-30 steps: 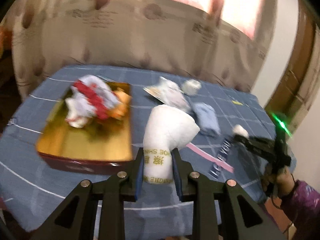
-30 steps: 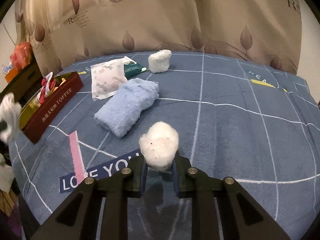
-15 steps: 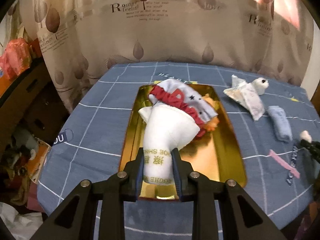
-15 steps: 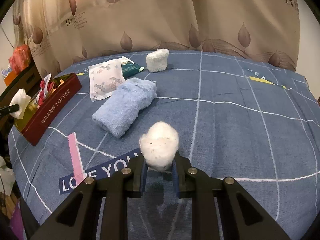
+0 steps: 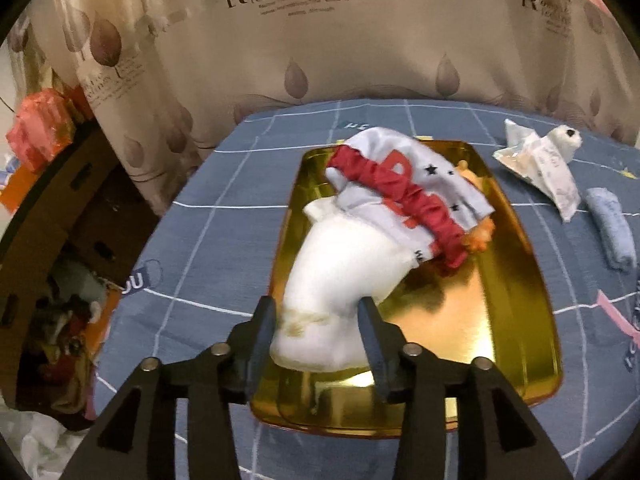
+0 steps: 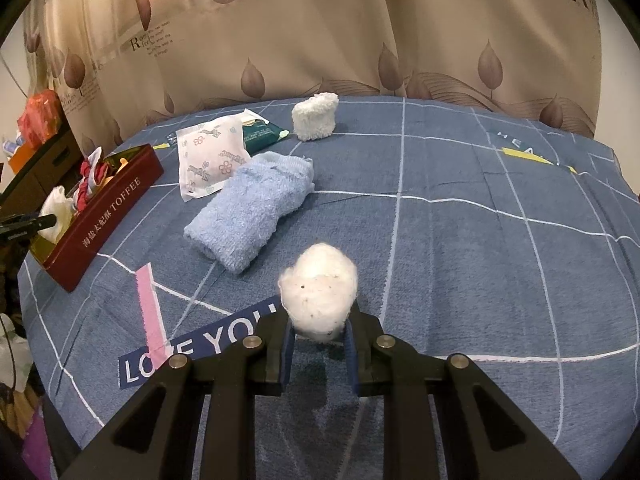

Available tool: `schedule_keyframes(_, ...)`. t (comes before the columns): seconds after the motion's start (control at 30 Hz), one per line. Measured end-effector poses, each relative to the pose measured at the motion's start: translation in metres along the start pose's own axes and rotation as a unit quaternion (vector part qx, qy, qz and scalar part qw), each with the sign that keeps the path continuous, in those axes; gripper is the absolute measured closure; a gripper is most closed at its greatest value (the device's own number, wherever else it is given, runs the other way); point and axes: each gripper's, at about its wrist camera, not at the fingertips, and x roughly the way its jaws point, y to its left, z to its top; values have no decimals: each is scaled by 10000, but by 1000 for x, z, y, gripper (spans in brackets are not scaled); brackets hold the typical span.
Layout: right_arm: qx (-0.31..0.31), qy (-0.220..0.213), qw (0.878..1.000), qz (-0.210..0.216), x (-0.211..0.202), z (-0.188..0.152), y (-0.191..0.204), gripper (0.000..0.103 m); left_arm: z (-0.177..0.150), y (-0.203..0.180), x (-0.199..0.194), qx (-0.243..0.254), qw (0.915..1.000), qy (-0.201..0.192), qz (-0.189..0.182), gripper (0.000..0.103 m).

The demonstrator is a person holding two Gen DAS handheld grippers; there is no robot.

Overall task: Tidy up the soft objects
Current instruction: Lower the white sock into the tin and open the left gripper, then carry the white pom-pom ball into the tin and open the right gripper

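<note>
Leaf-printed curtains hang behind a blue checked cloth covering what we take for a desk (image 6: 460, 216), and on its left side sits the gold tin tray (image 5: 516, 312) where we are gathering the soft things. Our left gripper (image 5: 318, 330) has just been opening its jaws; they stand spread with the white sock (image 5: 344, 264) lying loose between them, its body resting in the tray against the grey and red garment (image 5: 408, 184) already there. So we judge this drop as good as done.

Our right gripper (image 6: 318, 344) holds its jaws pinched on the white cotton ball (image 6: 320, 288), above the printed lettering near the front edge, well apart from the tray.

Left out on the cloth: the blue folded towel (image 6: 252, 212) in the middle, the white fluffy roll (image 6: 315, 117) toward the far edge, and the printed packets (image 6: 210, 156) between them. Most of the job, we reckon, is ahead of us.
</note>
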Motion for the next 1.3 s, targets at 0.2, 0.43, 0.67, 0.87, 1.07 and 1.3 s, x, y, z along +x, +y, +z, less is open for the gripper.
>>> schedule_keyframes(0.2, 1, 10, 10000, -6, 1, -1, 2, 84, 0, 4, -5, -141, 9998, 11, -149, 45)
schedule_keyframes(0.43, -6, 0, 10000, -47, 1, -1, 3, 84, -14, 13, -52, -830, 9944, -232, -615, 45)
schedule_keyframes(0.67, 6, -26, 10000, -48, 0, -1, 1, 84, -70, 13, -94, -1680, 9847, -324, -317, 45)
schedule_keyframes(0.87, -190, -6, 9996, -204, -4, -1, 8, 84, -86, 8, -101, -1422, 9889, -419, 81, 45)
schedule_keyframes(1.07, -382, -171, 9990, 184, -31, 9, 47, 84, -86, -3, -102, -1119, 9925, -491, 69, 45)
schedule_keyframes(1.3, -862, -367, 9881, 1222, -56, 42, 138, 83, -86, 7, -102, -1392, 9892, -449, 35, 45)
